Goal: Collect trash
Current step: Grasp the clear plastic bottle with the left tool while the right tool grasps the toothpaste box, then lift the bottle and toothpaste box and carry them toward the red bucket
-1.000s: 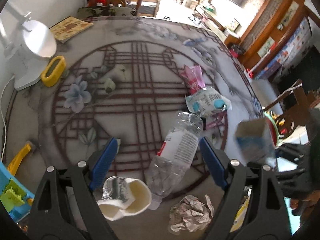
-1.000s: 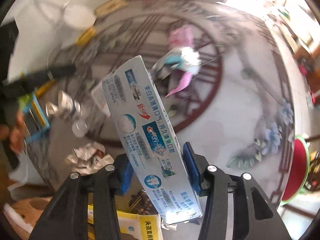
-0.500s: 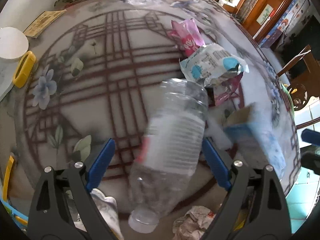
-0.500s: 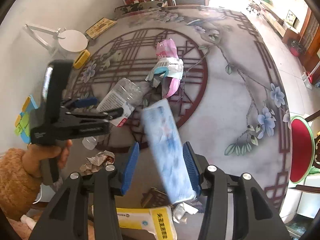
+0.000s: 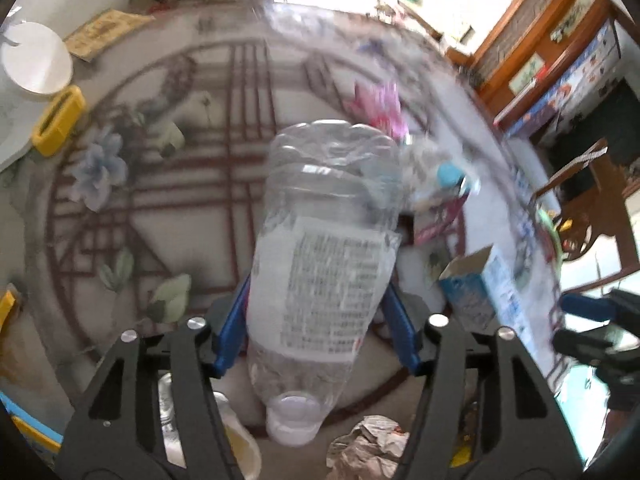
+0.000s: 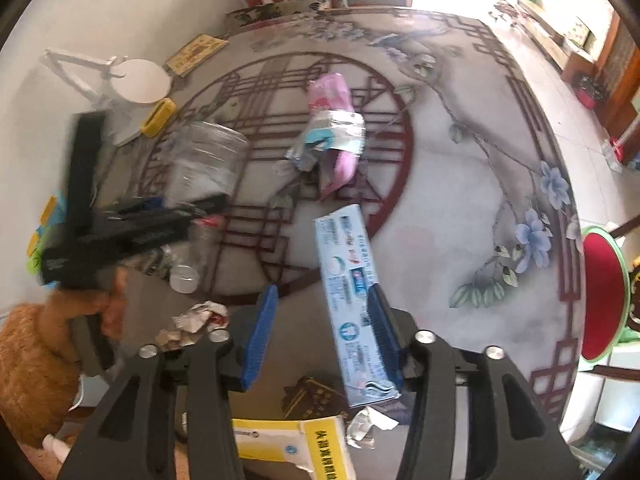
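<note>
Trash is going two ways at once on this flower-patterned table (image 6: 460,216). Nearest in the left wrist view, the left gripper (image 5: 318,330) has just been closing, and its blue pads now sit against both sides of the clear plastic bottle (image 5: 324,248) at the label; it has the bottle clamped, cap end towards the camera, base pointing away. Just below lie a crumpled paper wad (image 5: 370,446) and the rim of a squashed paper cup (image 5: 240,446).

Over on the right wrist camera, the right gripper (image 6: 322,334) has just been opening. The blue toothpaste box (image 6: 354,300) leans against the right-hand pad only, with a clear gap to the left pad, so the hold is let go and the box looks to be dropping towards the torn yellow carton (image 6: 296,450) and scraps beneath. Whether that is the collecting spot is hard to say.

Farther out, a pink wrapper (image 6: 330,92) and a silver-blue snack bag (image 6: 332,136) lie touching in the middle of the table, and beyond them a yellow holder (image 6: 159,117) near a white lamp base (image 6: 138,82).

The step in hand appears to be release on the right, pick-up on the left. Next, the bottle needs carrying to the trash pile while the freed right gripper reaches out for the wrappers.
</note>
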Motion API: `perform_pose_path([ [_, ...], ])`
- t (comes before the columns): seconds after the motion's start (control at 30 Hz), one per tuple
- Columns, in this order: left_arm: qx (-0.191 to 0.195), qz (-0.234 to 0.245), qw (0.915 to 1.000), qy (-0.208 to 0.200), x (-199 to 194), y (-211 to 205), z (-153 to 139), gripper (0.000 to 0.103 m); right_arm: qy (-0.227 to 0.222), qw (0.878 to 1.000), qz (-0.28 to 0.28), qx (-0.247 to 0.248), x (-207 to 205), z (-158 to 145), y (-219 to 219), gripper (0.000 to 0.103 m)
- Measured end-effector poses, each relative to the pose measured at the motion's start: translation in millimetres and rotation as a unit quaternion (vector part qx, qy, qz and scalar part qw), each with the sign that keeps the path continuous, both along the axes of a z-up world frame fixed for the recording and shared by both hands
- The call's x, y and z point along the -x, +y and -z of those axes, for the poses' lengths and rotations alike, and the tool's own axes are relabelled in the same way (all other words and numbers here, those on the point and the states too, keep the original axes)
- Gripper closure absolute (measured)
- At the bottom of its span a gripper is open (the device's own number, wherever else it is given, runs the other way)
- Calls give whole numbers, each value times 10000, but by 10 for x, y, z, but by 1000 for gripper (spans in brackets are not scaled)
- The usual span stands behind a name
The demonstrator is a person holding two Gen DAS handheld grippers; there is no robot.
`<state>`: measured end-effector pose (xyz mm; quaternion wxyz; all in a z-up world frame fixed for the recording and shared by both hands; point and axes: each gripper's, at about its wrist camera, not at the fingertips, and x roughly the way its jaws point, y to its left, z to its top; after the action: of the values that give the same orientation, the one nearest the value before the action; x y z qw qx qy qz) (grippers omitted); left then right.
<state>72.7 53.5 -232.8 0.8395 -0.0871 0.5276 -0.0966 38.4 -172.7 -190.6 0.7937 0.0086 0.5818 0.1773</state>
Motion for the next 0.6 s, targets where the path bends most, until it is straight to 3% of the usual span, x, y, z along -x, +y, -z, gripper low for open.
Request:
perform_pose_path([
  [0.2,139,-187,9990,-370,13,72,-318,52,128,9995,101,281,-169,182,-14,30],
  [0.4,299,-171,9982,-484,24,8,-479,52,286,9959,-193,835,-186,500,165,31],
  [0.5,244,-146,9982,-535,34,-39,-522,52,424,9944,-258,935,-186,640,197,44],
  [0.53,201,-145,9982,-554,46,-49,-519,52,463,9940,-274,949,-186,671,201,57],
  [0.57,128,-144,9982,-571,58,-64,-521,52,490,9941,-267,925,-183,688,201,64],
  [0.6,120,-148,9982,-567,64,-66,-521,52,472,9949,-246,860,-179,674,193,64],
])
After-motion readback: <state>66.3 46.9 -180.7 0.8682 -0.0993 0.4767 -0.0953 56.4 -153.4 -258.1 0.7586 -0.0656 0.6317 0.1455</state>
